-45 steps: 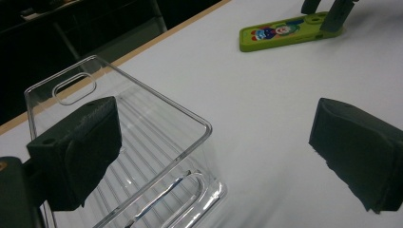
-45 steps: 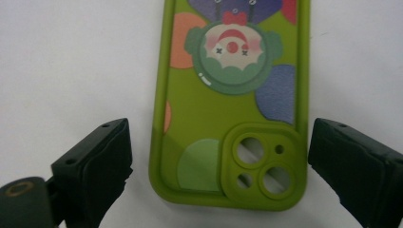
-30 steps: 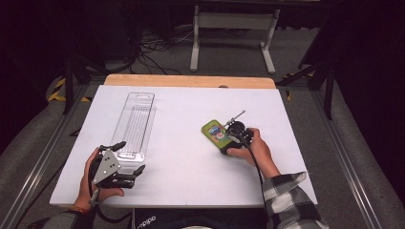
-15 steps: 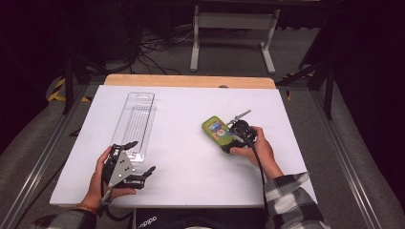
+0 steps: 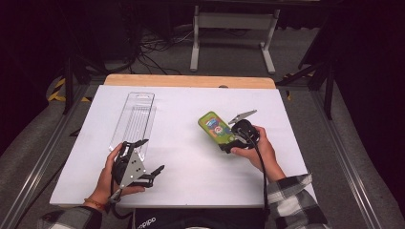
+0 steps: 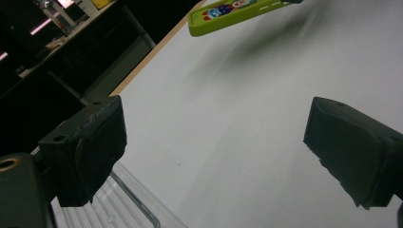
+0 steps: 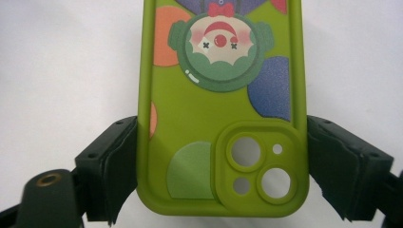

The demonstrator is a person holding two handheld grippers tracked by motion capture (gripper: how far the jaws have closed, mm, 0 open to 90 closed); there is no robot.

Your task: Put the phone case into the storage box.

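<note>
— Since a second ago your left gripper (image 5: 143, 160) has drawn back from the clear tray (image 5: 133, 119) toward the table's (image 5: 191, 191) near edge, jaws spread and empty.

— And the phone case (image 7: 221, 107)?

— Your right gripper (image 5: 228, 143) clamps its camera end, right of centre; its long axis points toward the far-left corner. The right gripper view shows the clamp; the left gripper view shows the case raised.

On the desk (image 5: 191, 102), the plastic tray (image 5: 134, 120) is lying at the left, the phone case (image 5: 217, 130) right of centre — well apart. The left tongs (image 5: 145, 156) are sitting just before the tray's near end; the right tongs (image 5: 229, 143) are meeting the case's near end — one jaw at either side.
</note>
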